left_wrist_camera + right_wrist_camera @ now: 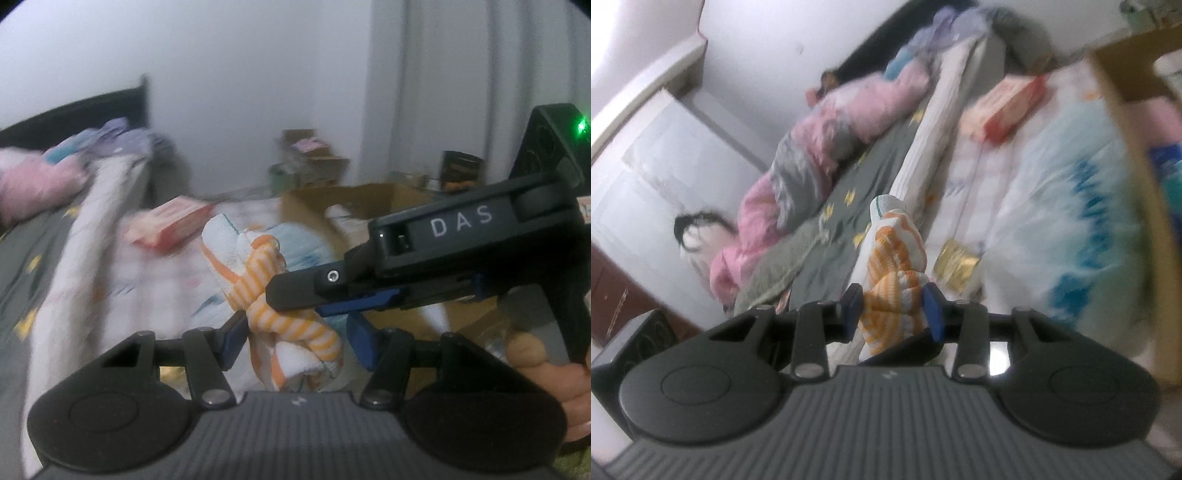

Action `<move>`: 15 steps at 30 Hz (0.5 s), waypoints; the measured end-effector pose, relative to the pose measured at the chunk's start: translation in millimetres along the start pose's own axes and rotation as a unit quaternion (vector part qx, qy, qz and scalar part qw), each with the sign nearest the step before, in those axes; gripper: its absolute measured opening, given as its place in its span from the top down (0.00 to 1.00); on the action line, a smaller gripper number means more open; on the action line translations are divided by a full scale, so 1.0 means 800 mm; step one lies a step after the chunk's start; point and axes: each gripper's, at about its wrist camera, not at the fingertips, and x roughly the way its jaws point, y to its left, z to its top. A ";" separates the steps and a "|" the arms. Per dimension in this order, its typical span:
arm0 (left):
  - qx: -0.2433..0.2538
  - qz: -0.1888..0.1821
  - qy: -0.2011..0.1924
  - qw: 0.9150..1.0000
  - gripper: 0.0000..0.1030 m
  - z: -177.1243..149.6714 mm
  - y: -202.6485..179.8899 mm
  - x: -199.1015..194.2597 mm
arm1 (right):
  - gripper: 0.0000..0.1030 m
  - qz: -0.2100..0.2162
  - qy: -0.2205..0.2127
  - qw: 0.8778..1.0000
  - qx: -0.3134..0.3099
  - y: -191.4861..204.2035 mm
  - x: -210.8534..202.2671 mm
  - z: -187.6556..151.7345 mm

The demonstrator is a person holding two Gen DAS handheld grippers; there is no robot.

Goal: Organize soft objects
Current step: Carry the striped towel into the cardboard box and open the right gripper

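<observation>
Grey bedsheet (pixel 827 254), pink quilt (pixel 849 110), cardboard box (pixel 369 195)

The cloth (pixel 273 295) between the left tool's (pixel 295 338) blue pads is white with orange stripes and a thin teal line; the tool itself is black; beyond it a red-and-pink box (pixel 170 225) and a brown cardboard box (pixel 354 199); left of the right tool (pixel 894 310), a grey bed sheet (pixel 834 229) with yellow marks and a pink quilt (pixel 827 140).
</observation>
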 end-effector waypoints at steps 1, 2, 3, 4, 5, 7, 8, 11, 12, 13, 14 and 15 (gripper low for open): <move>0.008 -0.013 -0.002 1.000 0.41 0.010 -0.015 0.008 | 0.65 -0.006 -0.010 1.000 0.003 -0.007 -0.016 0.006; 0.015 -0.024 -0.004 1.000 0.41 0.018 -0.027 0.015 | 0.65 -0.011 -0.019 1.000 0.006 -0.014 -0.031 0.011; 0.020 -0.032 -0.005 0.999 0.41 0.023 -0.038 0.021 | 0.65 -0.016 -0.027 0.999 0.009 -0.023 -0.045 0.015; 0.028 -0.042 -0.006 0.999 0.41 0.029 -0.050 0.029 | 0.65 -0.023 -0.036 0.999 0.013 -0.033 -0.062 0.020; 0.035 -0.054 -0.005 0.998 0.41 0.035 -0.064 0.039 | 0.65 -0.029 -0.043 0.999 0.017 -0.043 -0.075 0.023; 0.045 -0.077 0.001 0.996 0.41 0.042 -0.089 0.058 | 0.65 -0.043 -0.055 0.997 0.028 -0.066 -0.106 0.032; 0.049 -0.088 0.006 0.995 0.41 0.045 -0.100 0.068 | 0.65 -0.049 -0.058 0.997 0.034 -0.079 -0.118 0.035; 0.056 -0.120 0.028 0.991 0.41 0.053 -0.136 0.103 | 0.65 -0.070 -0.064 0.994 0.058 -0.118 -0.154 0.041; 0.057 -0.128 0.034 0.990 0.41 0.055 -0.145 0.114 | 0.64 -0.077 -0.065 0.993 0.065 -0.131 -0.165 0.042; 0.057 -0.135 0.042 0.988 0.41 0.056 -0.154 0.126 | 0.64 -0.083 -0.065 0.992 0.071 -0.143 -0.174 0.043; 0.055 -0.144 0.051 0.987 0.41 0.058 -0.165 0.139 | 0.64 -0.086 -0.065 0.991 0.078 -0.155 -0.182 0.046; 0.054 -0.151 0.058 0.985 0.41 0.058 -0.170 0.149 | 0.64 -0.091 -0.064 0.990 0.086 -0.166 -0.190 0.048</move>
